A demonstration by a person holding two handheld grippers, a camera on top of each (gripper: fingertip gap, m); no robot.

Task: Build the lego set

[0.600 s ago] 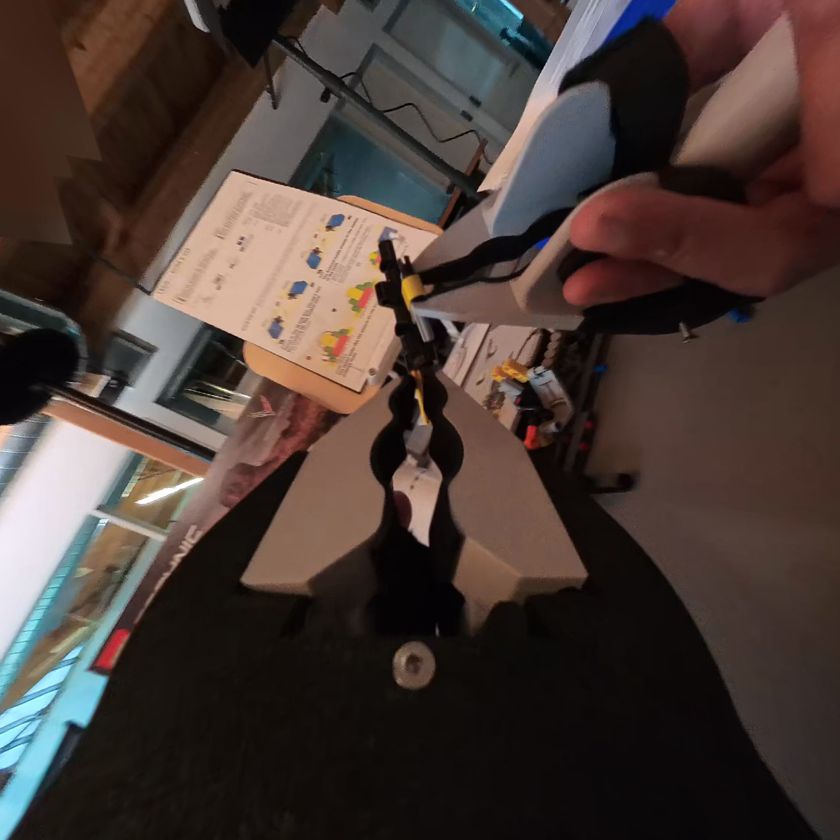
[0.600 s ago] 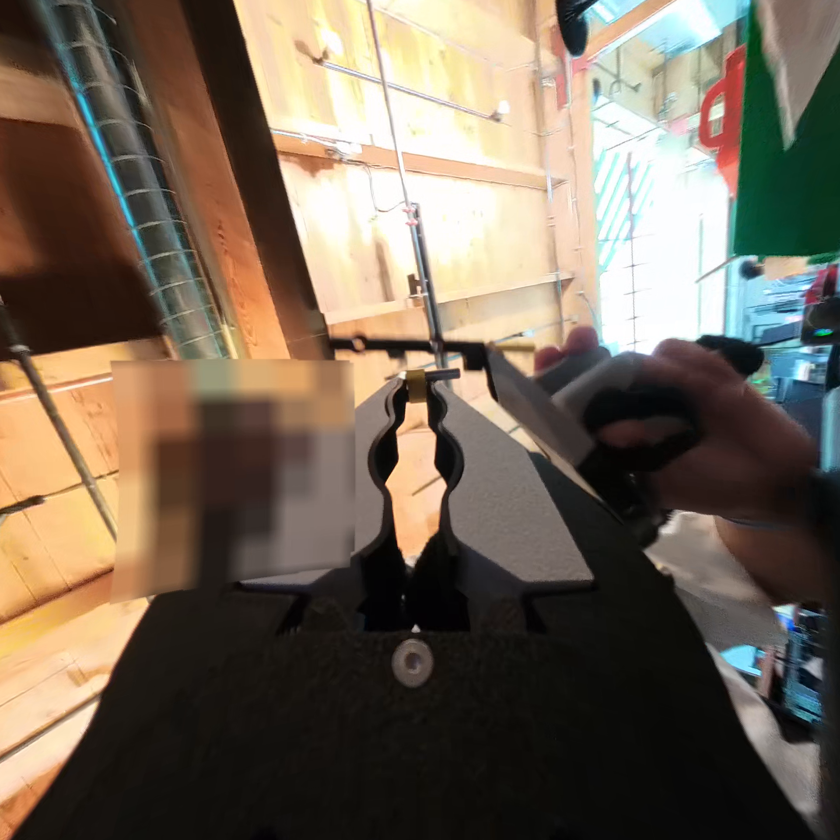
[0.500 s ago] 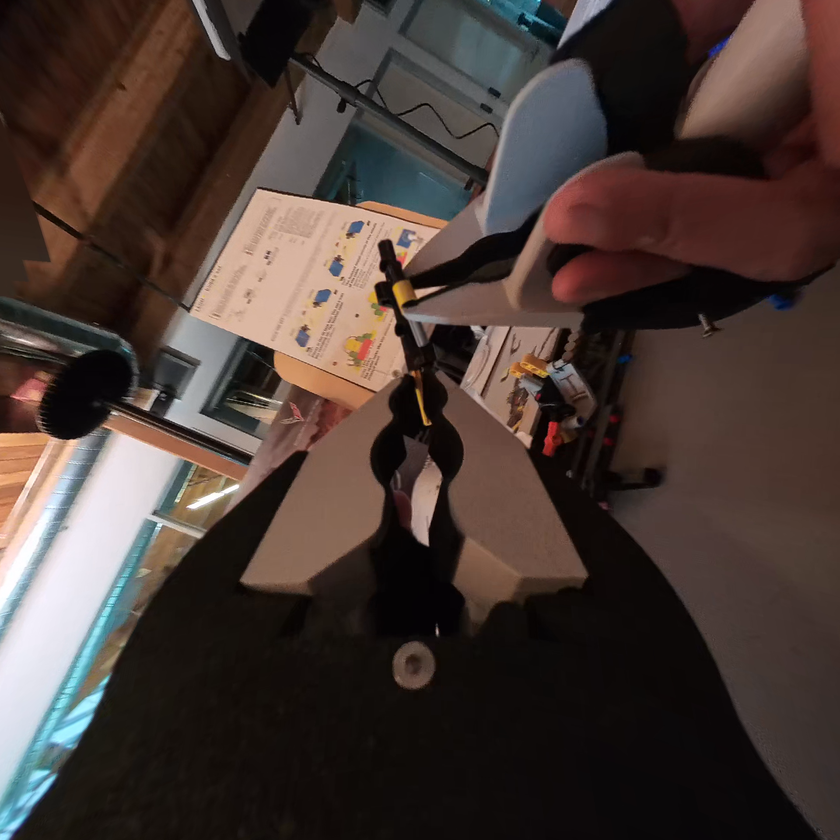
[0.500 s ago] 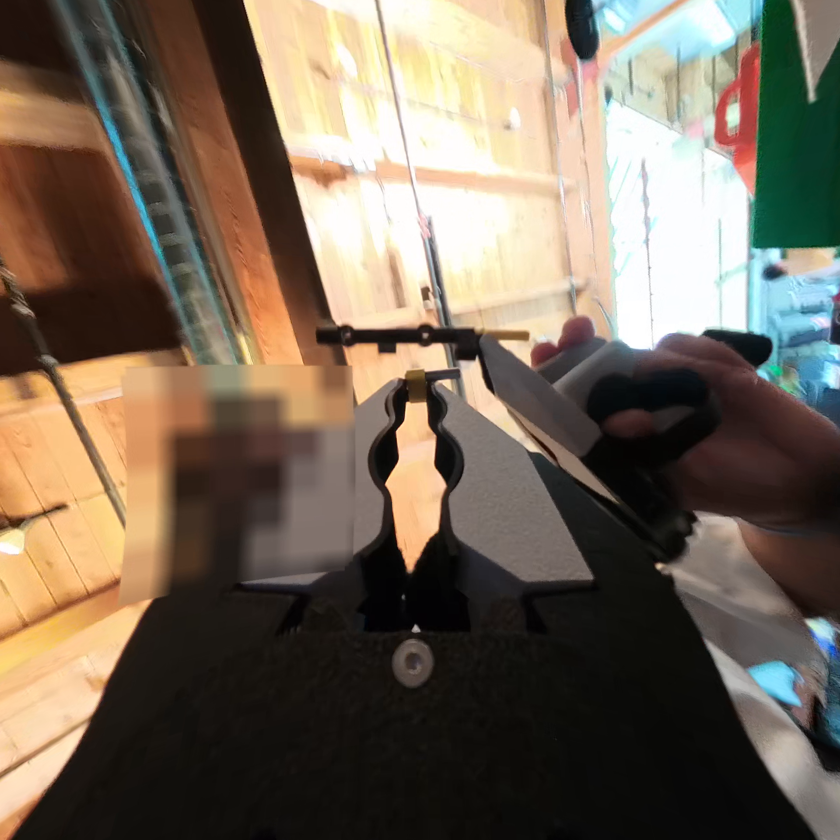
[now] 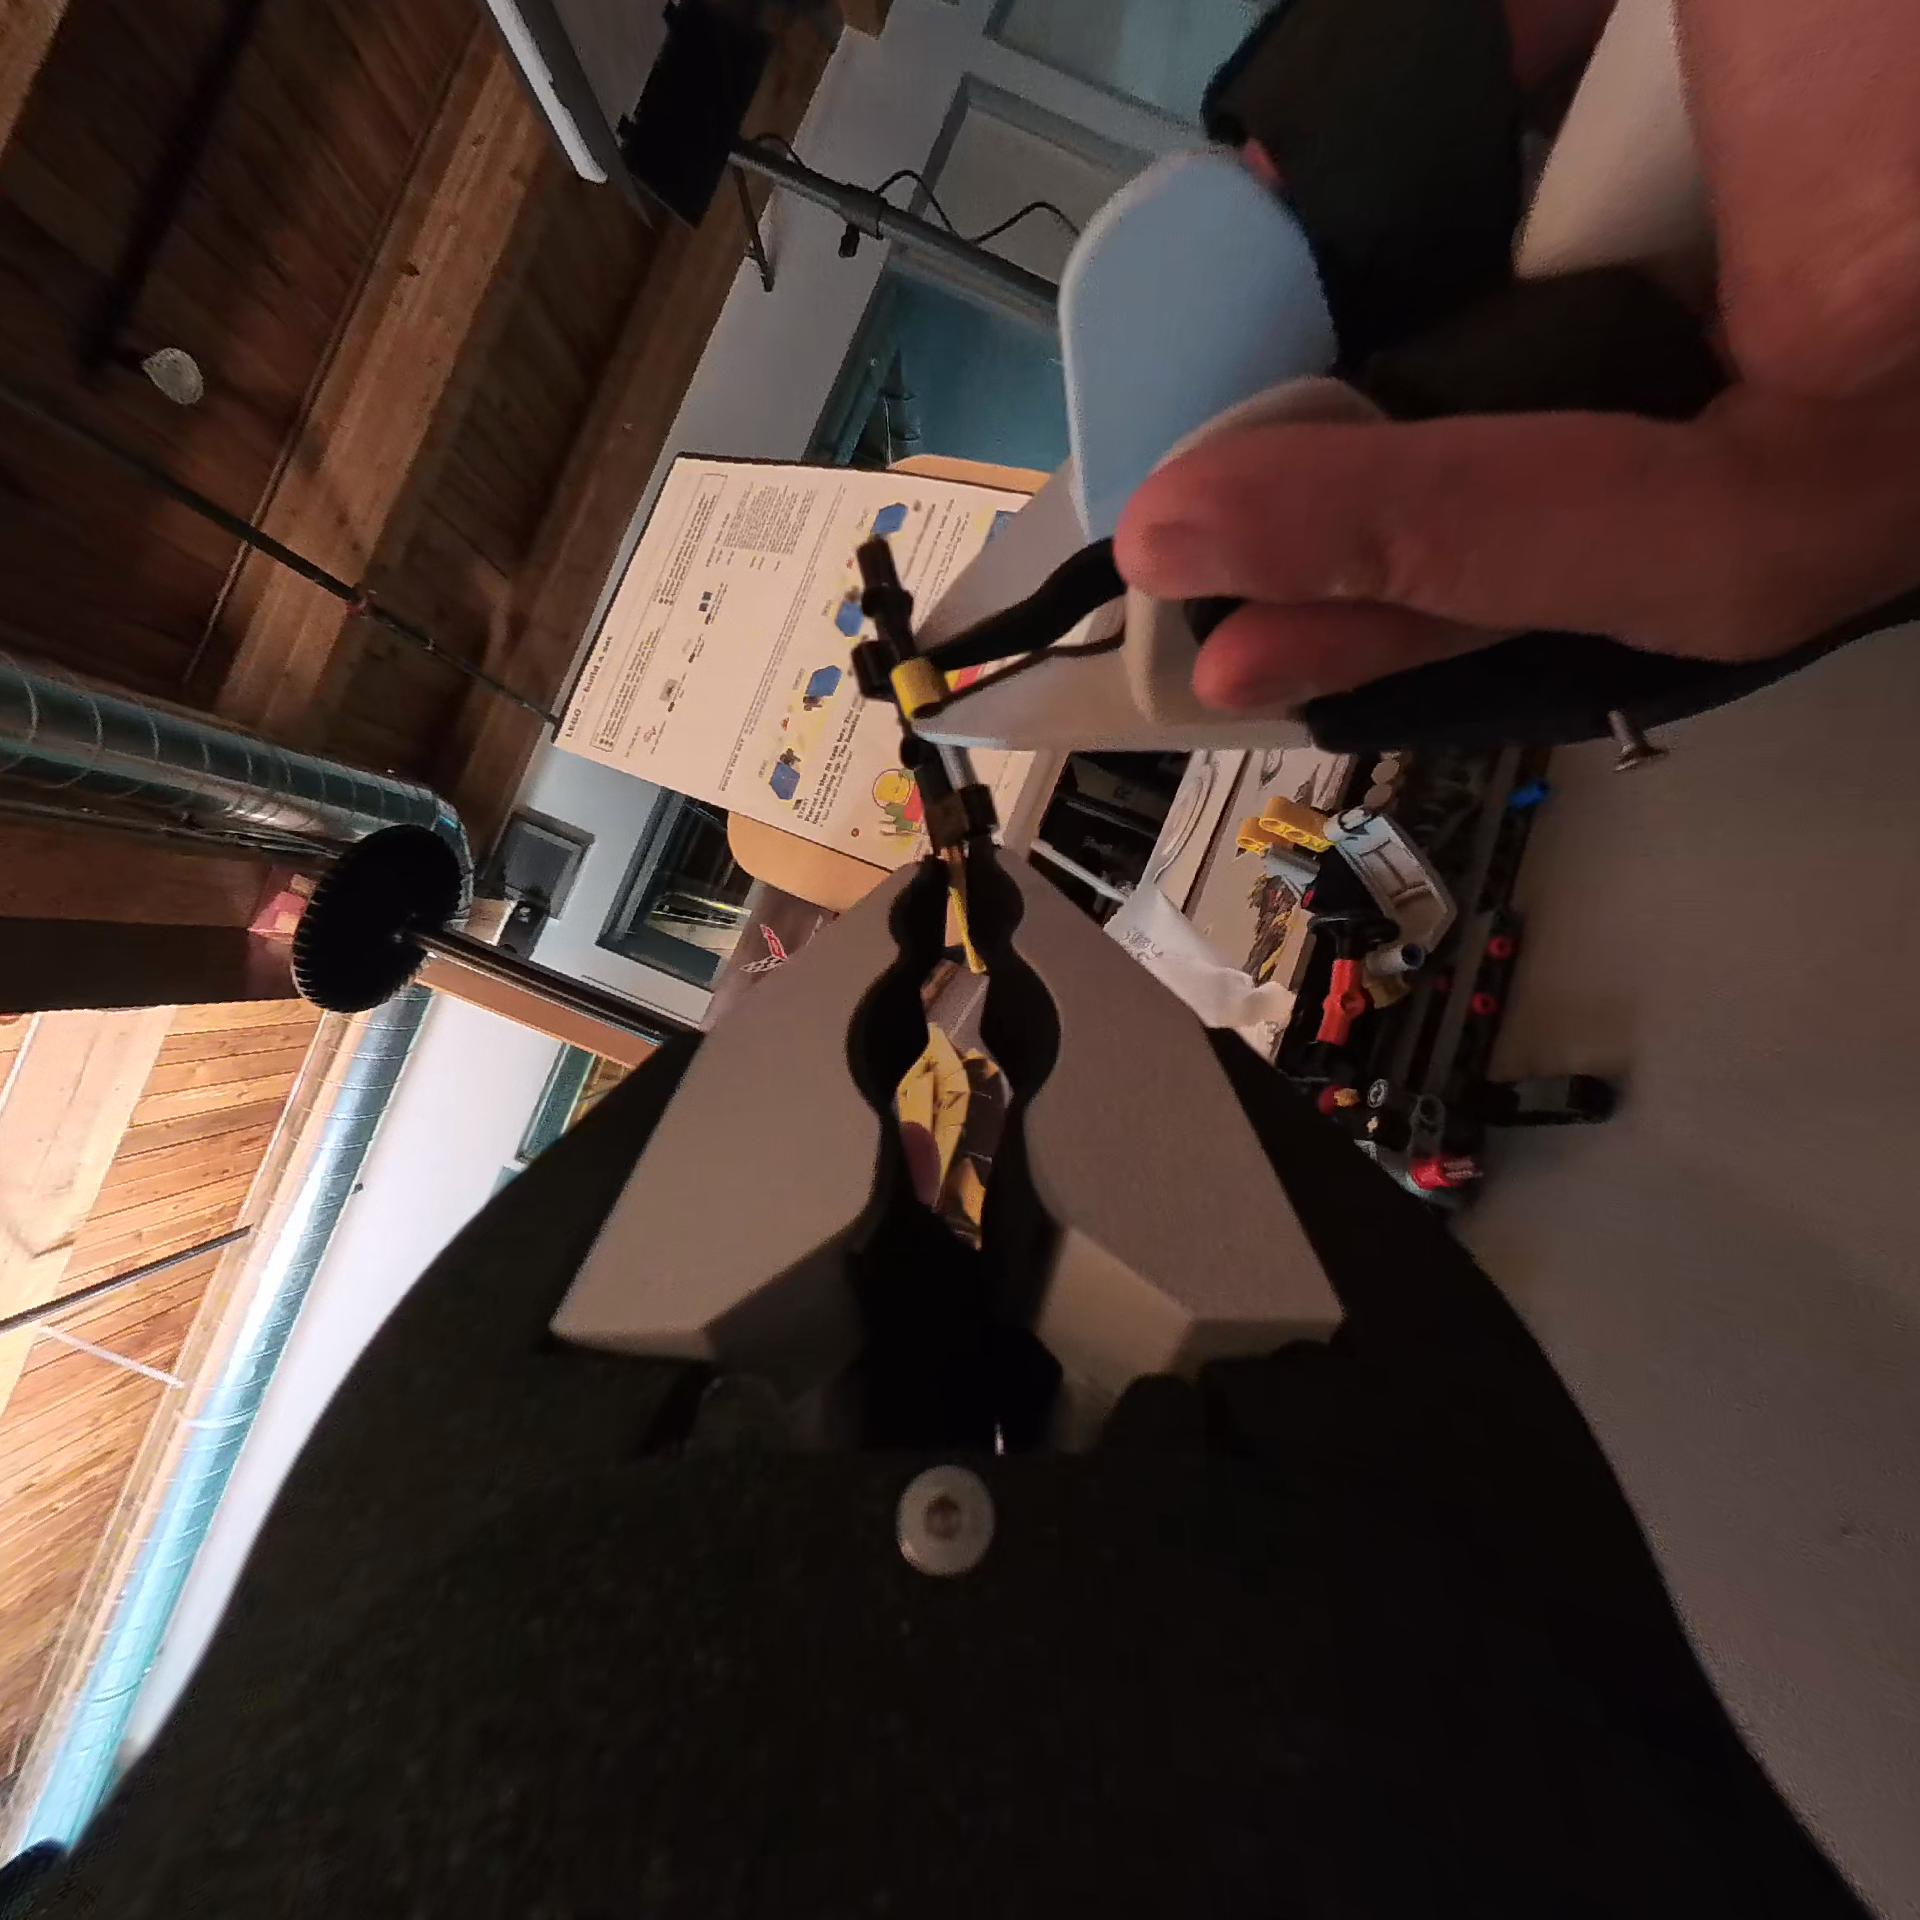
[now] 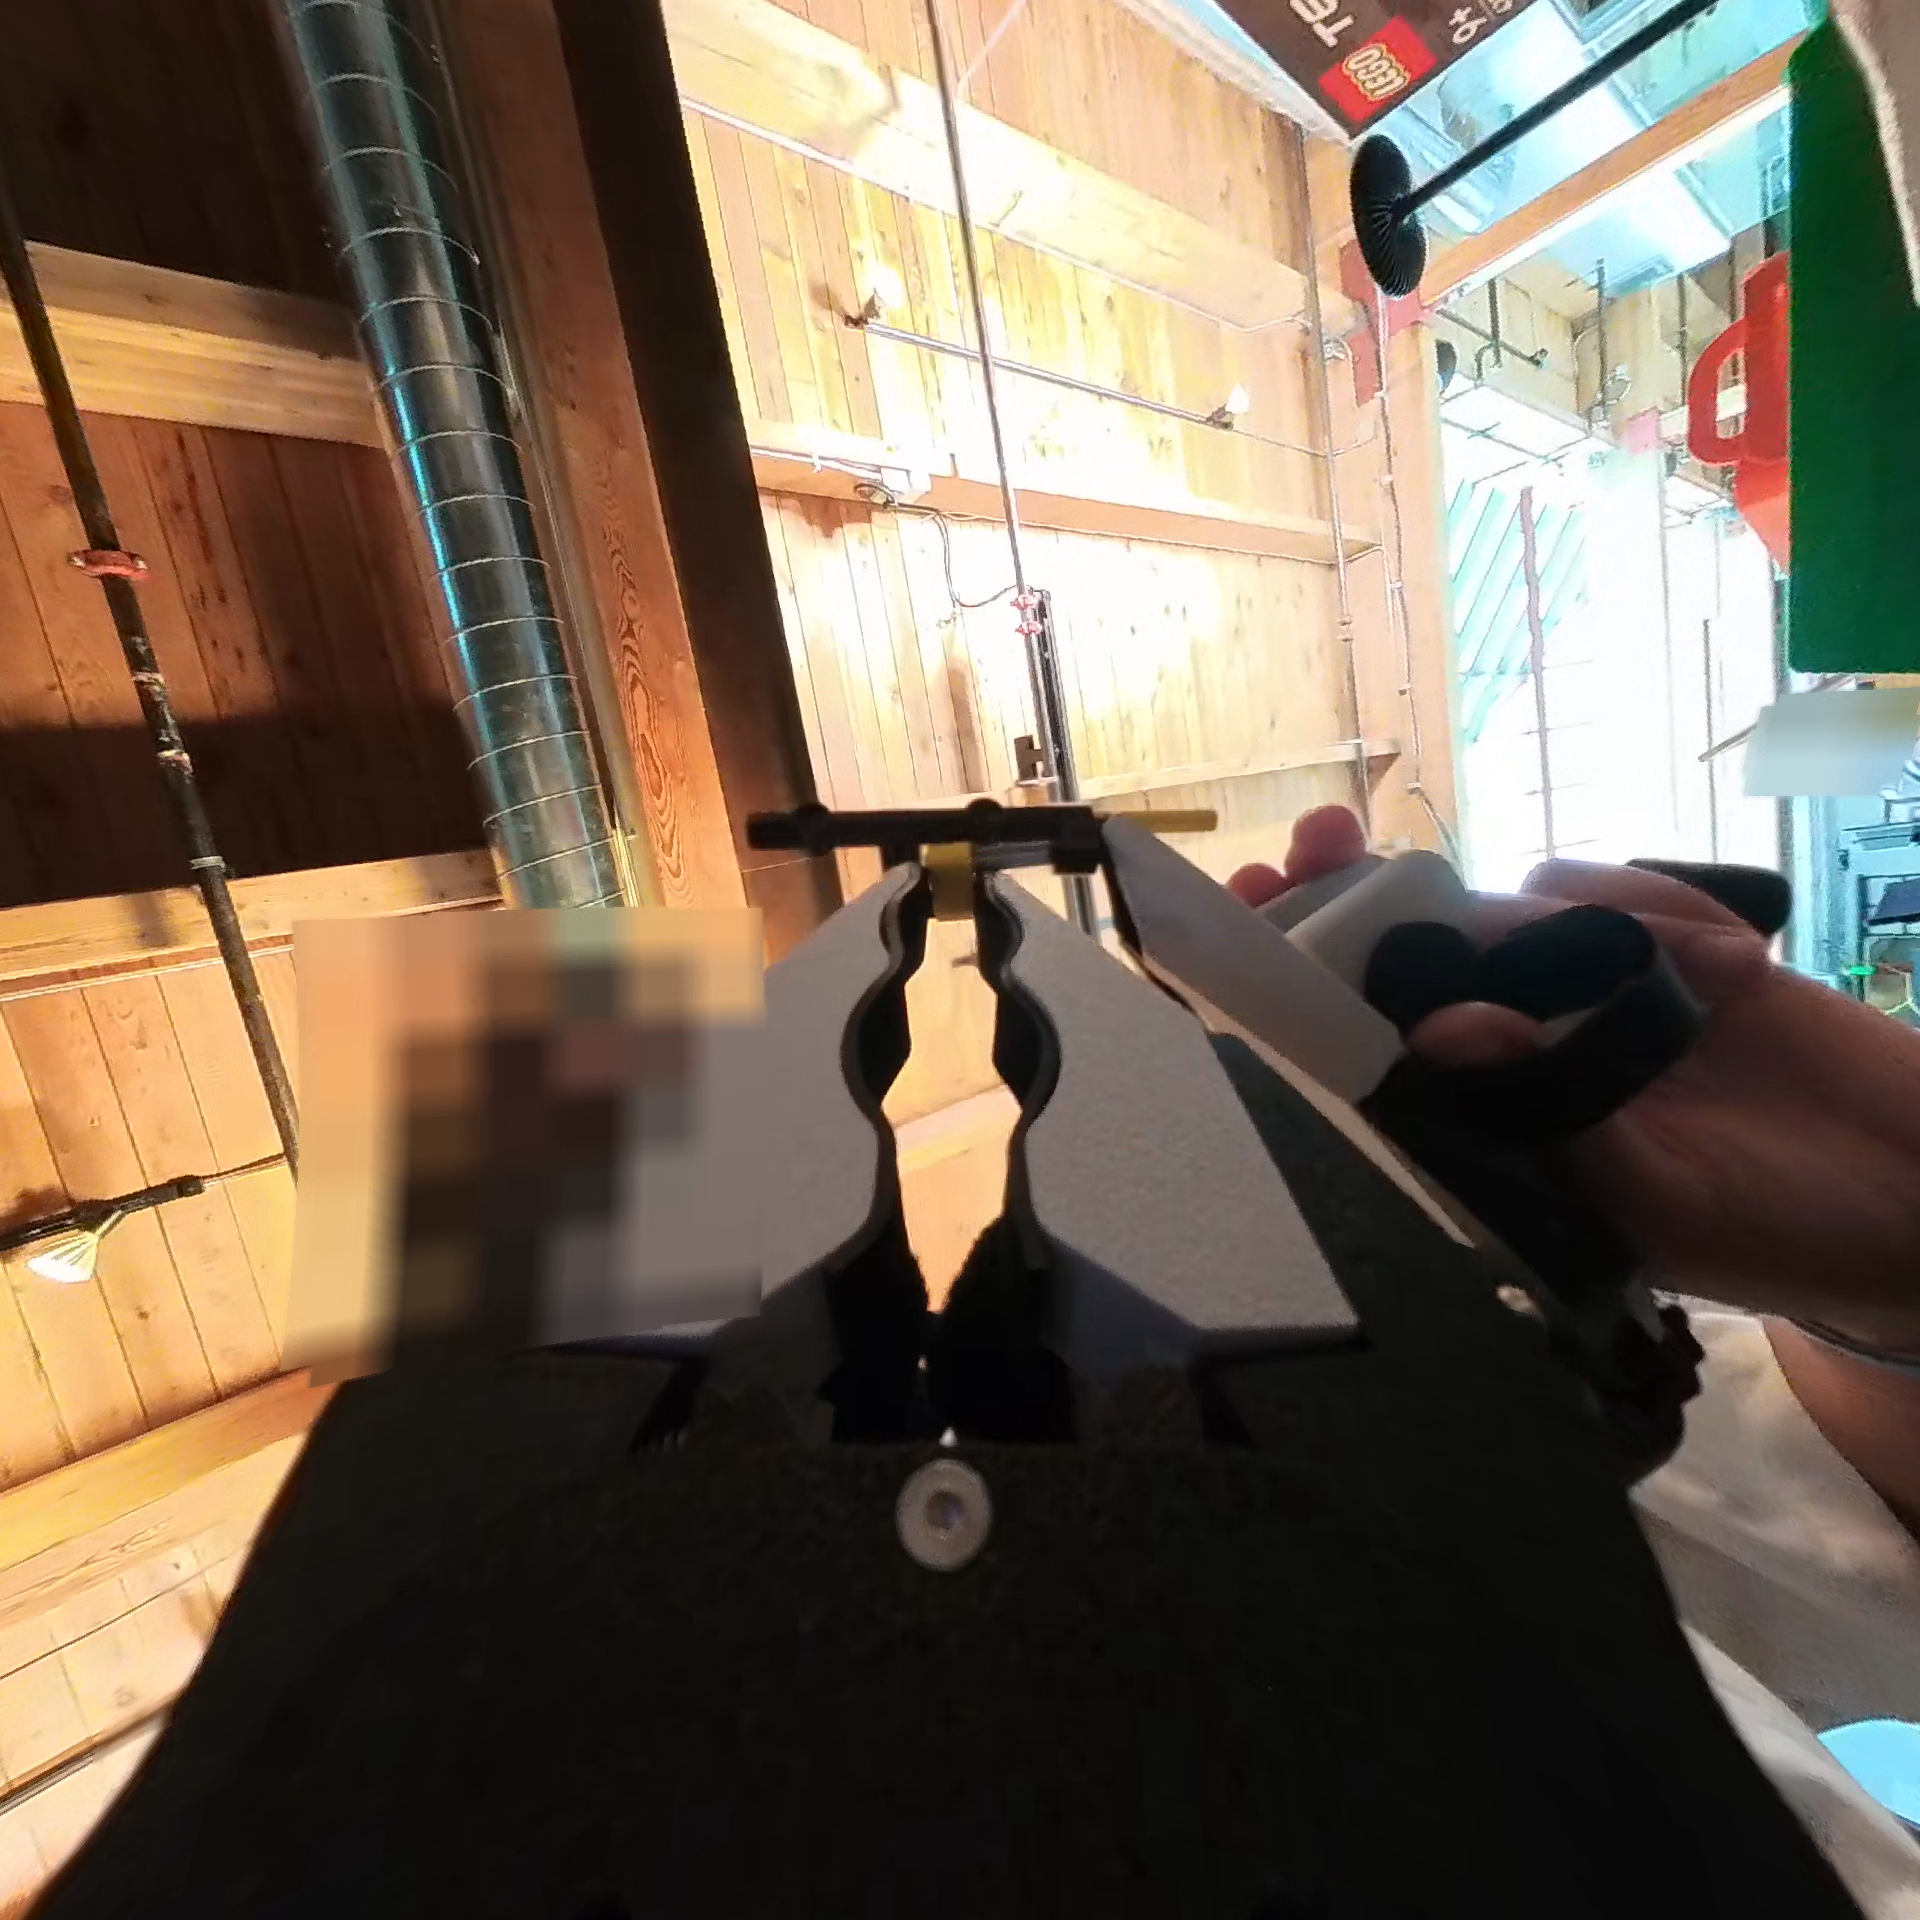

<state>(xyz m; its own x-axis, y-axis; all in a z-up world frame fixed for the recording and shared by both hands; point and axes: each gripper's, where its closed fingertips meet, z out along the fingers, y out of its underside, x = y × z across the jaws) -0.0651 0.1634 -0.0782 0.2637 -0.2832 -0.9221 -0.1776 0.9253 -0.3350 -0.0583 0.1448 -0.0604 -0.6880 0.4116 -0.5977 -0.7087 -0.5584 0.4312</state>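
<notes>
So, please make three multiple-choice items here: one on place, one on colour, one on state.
1. Where do the loose lego parts lie? A on the grey table; B on a chair; C in a box.
2. What colour is the ring in the right claw? A red; B yellow; C blue.
3. How is the left claw? A wide open; B laid down; C shut on the rod assembly.
Key: A, they rest on the tabletop; B, it shows yellow in both views; C, its tips pinch the rod's end.
</notes>
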